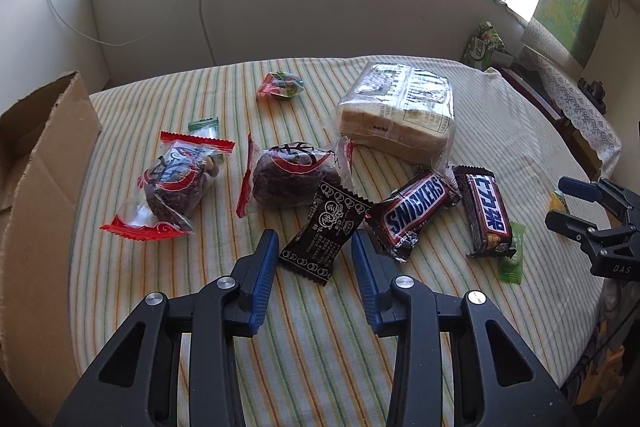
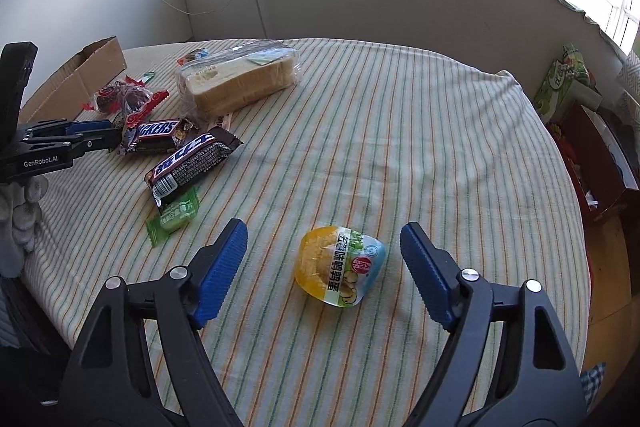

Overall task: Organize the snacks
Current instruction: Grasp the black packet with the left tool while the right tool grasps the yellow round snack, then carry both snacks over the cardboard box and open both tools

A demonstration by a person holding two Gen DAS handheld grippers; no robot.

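Note:
A dark brown patterned snack packet (image 1: 324, 231) lies on the striped tablecloth (image 1: 304, 331) between the fingers of my left gripper (image 1: 314, 247), which stands open; a gap shows at the left pad. Beside it lie a Snickers bar (image 1: 416, 207), a second chocolate bar (image 1: 490, 215), a green packet (image 1: 512, 255), two red-edged cake packets (image 1: 172, 183) (image 1: 288, 171) and bagged bread (image 1: 400, 111). In the right wrist view, my right gripper (image 2: 322, 231) is open wide around a yellow packet (image 2: 340, 265), without touching it.
An open cardboard box (image 1: 40, 167) stands at the table's left edge. Two small candies (image 1: 280, 85) (image 1: 204, 127) lie farther back. A green tissue box (image 2: 564, 83) and a red box (image 2: 596, 155) sit beyond the right edge. A gloved hand (image 2: 24, 211) is at the left.

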